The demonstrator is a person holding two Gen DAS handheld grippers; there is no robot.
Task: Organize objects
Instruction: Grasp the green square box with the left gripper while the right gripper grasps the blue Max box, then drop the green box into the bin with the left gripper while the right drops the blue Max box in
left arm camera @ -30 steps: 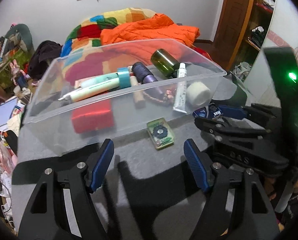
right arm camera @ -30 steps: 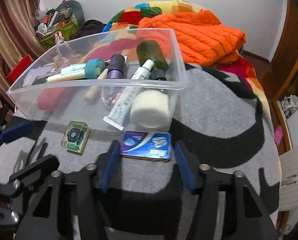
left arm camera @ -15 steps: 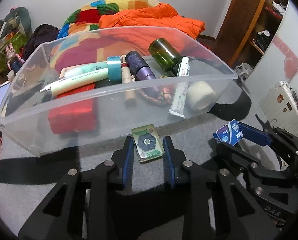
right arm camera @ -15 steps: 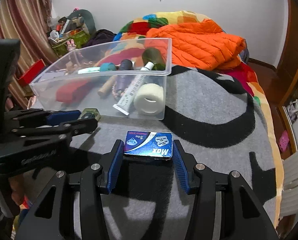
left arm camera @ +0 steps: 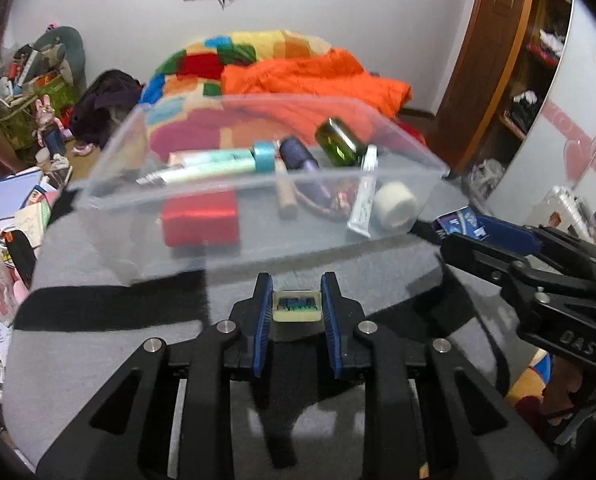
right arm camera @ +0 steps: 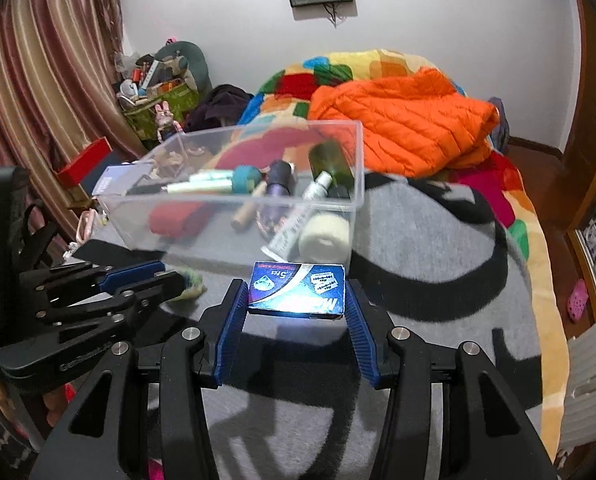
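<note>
Left gripper (left arm camera: 296,308), seen from its own wrist camera: the fingers (left arm camera: 262,312) reach forward, level with the grey blanket (left arm camera: 110,320) on the bed, and are drawn narrow onto a small green-and-cream tin (left arm camera: 297,306), which sits between the blue pads, lifted clear of the blanket. The tin is held just in front of the near wall of the clear plastic bin (left arm camera: 258,240).

Right gripper (right arm camera: 296,308), seen from its own wrist camera: the fingers (right arm camera: 232,320) are set at medium width and clamp a blue razor-blade box (right arm camera: 296,292) by its two short ends, the printed face up and roughly level. The box is carried just before the near right corner of the bin (right arm camera: 234,248).

In the right view the left gripper (right arm camera: 150,280) enters from the left edge, pointing toward the bin; in the left view the right gripper (left arm camera: 485,236) enters from the right edge with the blue box (left arm camera: 459,222) at its tip.

Bin contents: a red block (left arm camera: 200,222), pale tubes (left arm camera: 206,164), a purple bottle (left arm camera: 298,156), a green bottle (left arm camera: 337,142) and a white roll (left arm camera: 395,204).
</note>
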